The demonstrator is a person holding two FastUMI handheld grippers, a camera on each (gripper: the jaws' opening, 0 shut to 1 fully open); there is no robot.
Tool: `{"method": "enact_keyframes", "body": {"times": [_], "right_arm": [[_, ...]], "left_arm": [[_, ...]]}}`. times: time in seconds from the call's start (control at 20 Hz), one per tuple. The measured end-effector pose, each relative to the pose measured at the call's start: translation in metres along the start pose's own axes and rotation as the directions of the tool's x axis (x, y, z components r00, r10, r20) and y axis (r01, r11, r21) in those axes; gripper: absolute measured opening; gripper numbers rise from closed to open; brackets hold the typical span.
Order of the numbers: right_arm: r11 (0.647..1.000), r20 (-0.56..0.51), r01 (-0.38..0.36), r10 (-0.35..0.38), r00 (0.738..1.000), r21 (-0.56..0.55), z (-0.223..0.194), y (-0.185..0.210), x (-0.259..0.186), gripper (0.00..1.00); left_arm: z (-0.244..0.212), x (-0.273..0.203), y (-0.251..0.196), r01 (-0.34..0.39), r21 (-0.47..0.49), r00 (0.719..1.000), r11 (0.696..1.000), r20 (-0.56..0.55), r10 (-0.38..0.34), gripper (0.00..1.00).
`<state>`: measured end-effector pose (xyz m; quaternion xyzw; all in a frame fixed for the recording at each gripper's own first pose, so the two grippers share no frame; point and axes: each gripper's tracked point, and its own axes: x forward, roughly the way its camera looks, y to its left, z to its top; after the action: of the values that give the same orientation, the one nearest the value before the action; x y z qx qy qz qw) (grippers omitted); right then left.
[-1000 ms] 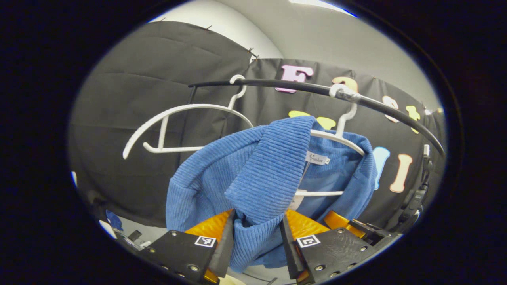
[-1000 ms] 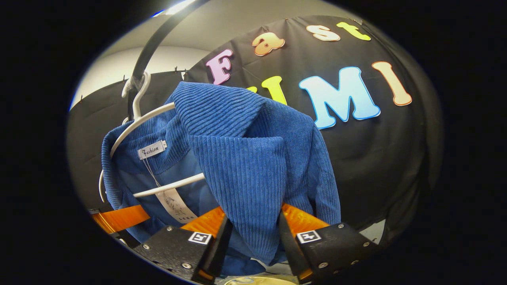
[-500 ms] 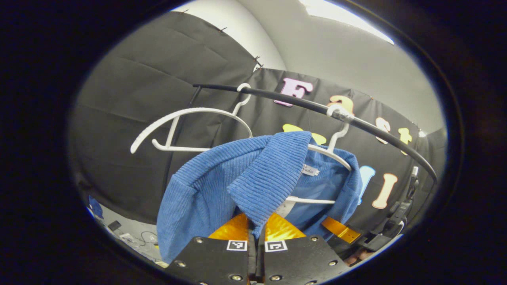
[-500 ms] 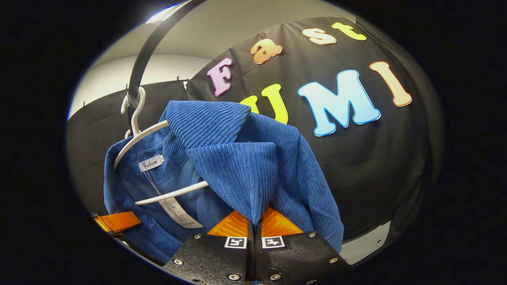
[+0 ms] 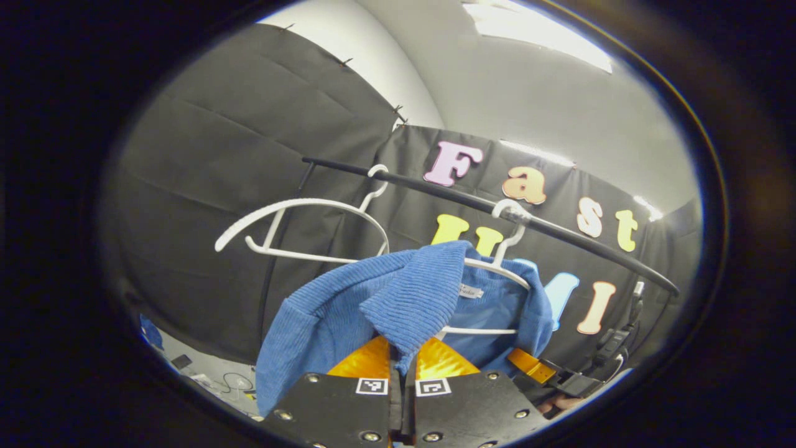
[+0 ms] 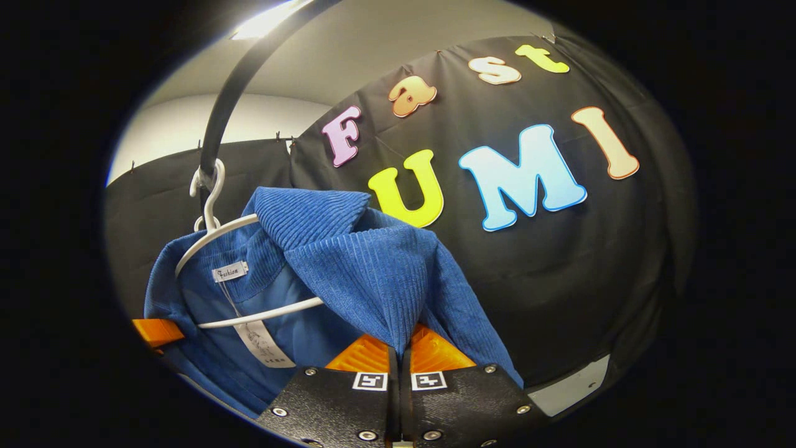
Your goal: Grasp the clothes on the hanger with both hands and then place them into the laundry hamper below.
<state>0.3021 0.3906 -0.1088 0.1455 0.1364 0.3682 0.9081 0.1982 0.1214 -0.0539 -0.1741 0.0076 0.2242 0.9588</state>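
Note:
A blue corduroy jacket (image 5: 348,311) (image 6: 367,274) hangs on a white hanger (image 5: 497,267) (image 6: 211,233) from the black rail (image 5: 559,239) (image 6: 227,106). In the left gripper view my left gripper (image 5: 403,364) is shut on one lapel of the jacket. In the right gripper view my right gripper (image 6: 398,354) is shut on the other lapel. The right gripper (image 5: 538,373) also appears low at the right of the left gripper view, and a finger of the left gripper (image 6: 155,330) pokes in at the left of the right gripper view.
A second, bare white hanger (image 5: 298,221) hangs on the rail left of the jacket. Black cloth walls stand behind the rail. A grey floor with small items (image 5: 205,376) lies low at the left in the left gripper view.
Both grippers went from open around the lapels to shut on them. Since then both have drawn back and down, so the jacket sits lower and smaller in each view.

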Motion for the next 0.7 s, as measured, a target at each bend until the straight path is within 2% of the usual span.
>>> {"method": "enact_keyframes", "body": {"times": [0.35, 0.4, 0.45, 0.5, 0.7], "right_arm": [[0.998, 0.083, 0.040, -0.043, 0.996, 0.041, 0.023, -0.019, -0.001, 0.00], [0.998, 0.097, 0.046, -0.050, 0.994, 0.043, 0.027, -0.022, -0.002, 0.00], [0.998, 0.109, 0.049, -0.054, 0.993, 0.044, 0.031, -0.024, 0.000, 0.00], [0.997, 0.120, 0.052, -0.058, 0.991, 0.054, 0.035, -0.026, 0.001, 0.00], [0.993, 0.164, 0.070, -0.085, 0.983, 0.095, 0.043, -0.029, 0.003, 0.00]], "left_arm": [[0.040, -0.016, 0.022, -0.047, 0.050, 0.997, 0.998, 0.069, 0.043, 0.00], [0.044, -0.017, 0.027, -0.060, 0.045, 0.996, 0.997, 0.076, 0.056, 0.05], [0.048, -0.019, 0.032, -0.070, 0.033, 0.995, 0.997, 0.080, 0.067, 0.05], [0.053, -0.019, 0.038, -0.080, 0.020, 0.993, 0.997, 0.087, 0.078, 0.01], [0.081, -0.018, 0.063, -0.118, 0.026, 0.984, 0.993, 0.141, 0.113, 0.00]]}}
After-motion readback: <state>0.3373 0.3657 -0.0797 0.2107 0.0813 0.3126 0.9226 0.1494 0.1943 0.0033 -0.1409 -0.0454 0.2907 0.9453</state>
